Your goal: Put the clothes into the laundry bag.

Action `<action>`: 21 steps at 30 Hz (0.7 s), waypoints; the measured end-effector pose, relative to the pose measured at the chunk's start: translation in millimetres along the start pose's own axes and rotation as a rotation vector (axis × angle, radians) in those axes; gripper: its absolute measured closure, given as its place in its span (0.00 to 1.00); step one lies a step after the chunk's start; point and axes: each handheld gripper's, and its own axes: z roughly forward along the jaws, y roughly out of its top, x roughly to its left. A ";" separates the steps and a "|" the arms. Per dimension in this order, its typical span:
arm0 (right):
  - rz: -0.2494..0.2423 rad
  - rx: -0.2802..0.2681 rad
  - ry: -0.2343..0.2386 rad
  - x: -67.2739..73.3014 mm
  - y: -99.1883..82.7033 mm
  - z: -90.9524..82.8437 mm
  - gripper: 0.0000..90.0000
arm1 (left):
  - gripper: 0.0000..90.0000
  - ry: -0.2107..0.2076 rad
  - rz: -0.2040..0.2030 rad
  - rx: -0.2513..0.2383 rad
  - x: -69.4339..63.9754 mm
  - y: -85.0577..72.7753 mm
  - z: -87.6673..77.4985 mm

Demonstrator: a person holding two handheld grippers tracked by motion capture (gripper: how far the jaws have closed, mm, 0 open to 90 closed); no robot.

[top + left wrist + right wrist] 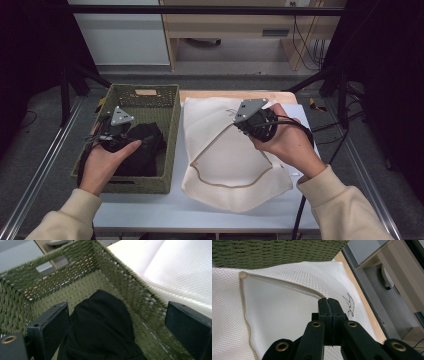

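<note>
A green woven basket (172, 145) (82, 255) stands on the left of the table with a black garment (145, 145) (102, 325) lying in it. My left gripper (122, 131) (117, 306) hovers over the basket, open, its jaws set wide either side of the black garment without touching it. To the right of the basket lies a white mesh bag (225, 160) (282, 315) with beige trim around its mouth. My right gripper (239, 125) (328, 300) is shut on the trimmed edge of the bag's mouth, near the bag's far end.
The pale table top (150, 210) shows bare in front of the basket and bag. Metal frame rails (40, 170) run along both sides of the table. Beyond its far edge a wooden cabinet (230, 25) stands on the floor.
</note>
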 end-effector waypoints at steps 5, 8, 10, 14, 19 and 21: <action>-0.001 -0.001 -0.002 -1.0 -1.0 -0.2 1.00 | 0.05 0.002 -0.016 0.023 11.0 -2.6 8.5; -0.004 -0.002 0.001 -0.7 -1.2 0.2 1.00 | 0.05 0.006 -0.027 0.041 15.4 -2.7 13.2; -0.003 -0.003 0.003 0.2 -1.2 0.9 1.00 | 0.06 0.010 -0.012 0.051 17.0 -2.8 15.9; -0.007 -0.006 0.005 0.9 -0.9 1.1 1.00 | 0.07 -0.004 -0.024 0.070 19.4 -2.6 21.4; -0.009 -0.007 0.014 1.9 -1.8 3.5 1.00 | 0.05 -0.026 -0.059 0.133 21.3 -5.2 30.0; -0.010 -0.003 0.015 2.2 -2.4 4.5 1.00 | 0.05 -0.030 -0.067 0.156 21.7 -6.7 34.3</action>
